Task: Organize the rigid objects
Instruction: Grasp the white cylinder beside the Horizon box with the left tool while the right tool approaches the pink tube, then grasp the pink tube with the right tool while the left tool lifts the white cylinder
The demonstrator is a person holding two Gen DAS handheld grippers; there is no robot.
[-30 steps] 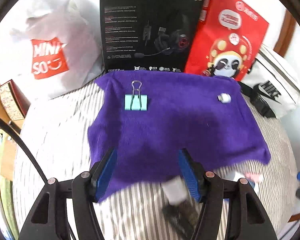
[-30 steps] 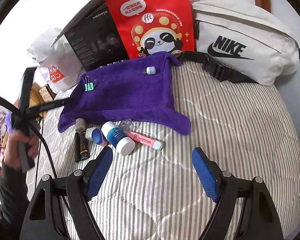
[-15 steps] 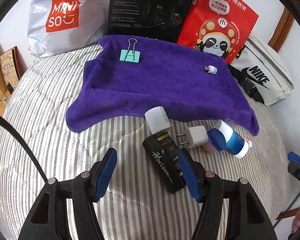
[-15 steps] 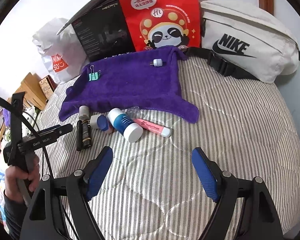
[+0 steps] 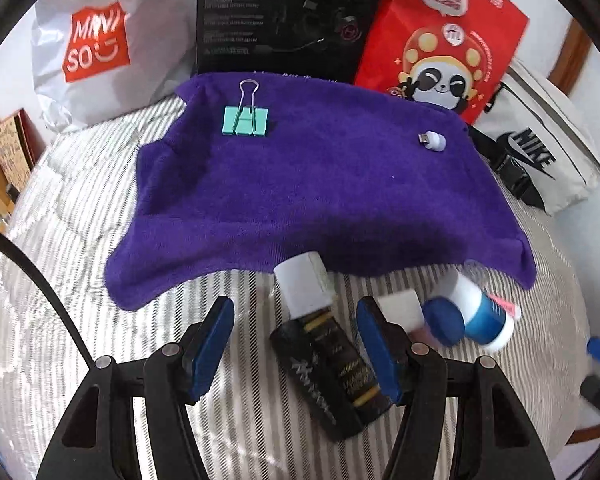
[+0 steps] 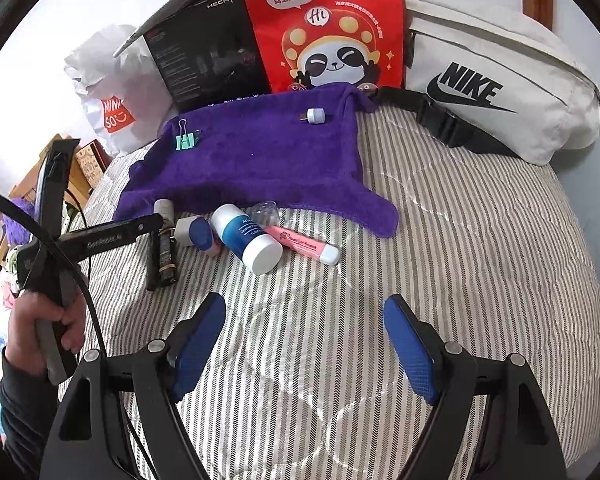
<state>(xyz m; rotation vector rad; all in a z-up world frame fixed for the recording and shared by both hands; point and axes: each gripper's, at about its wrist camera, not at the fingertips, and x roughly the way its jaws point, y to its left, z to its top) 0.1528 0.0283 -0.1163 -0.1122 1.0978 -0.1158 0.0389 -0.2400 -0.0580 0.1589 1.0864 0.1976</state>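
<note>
A purple cloth (image 5: 320, 184) lies on the striped bed, with a teal binder clip (image 5: 245, 120) and a small white USB plug (image 5: 434, 140) on it. In front of the cloth lie a black bottle with a white cap (image 5: 324, 352), a white charger (image 5: 400, 310), a blue-and-white bottle (image 5: 476, 312) and a pink highlighter (image 6: 306, 245). My left gripper (image 5: 296, 344) is open, its jaws on either side of the black bottle without gripping it. My right gripper (image 6: 304, 348) is open and empty over the bare bed, short of the objects.
A white Miniso bag (image 5: 96, 48), a black headset box (image 5: 284, 16) and a red panda bag (image 5: 440, 36) stand behind the cloth. A white Nike waist bag (image 6: 496, 84) lies at the back right. A clear cap (image 6: 266, 212) sits by the cloth's edge.
My left gripper pulled back from the cloth, then came down and forward until its open jaws straddle the black bottle. My right gripper edged slightly closer to the objects.
</note>
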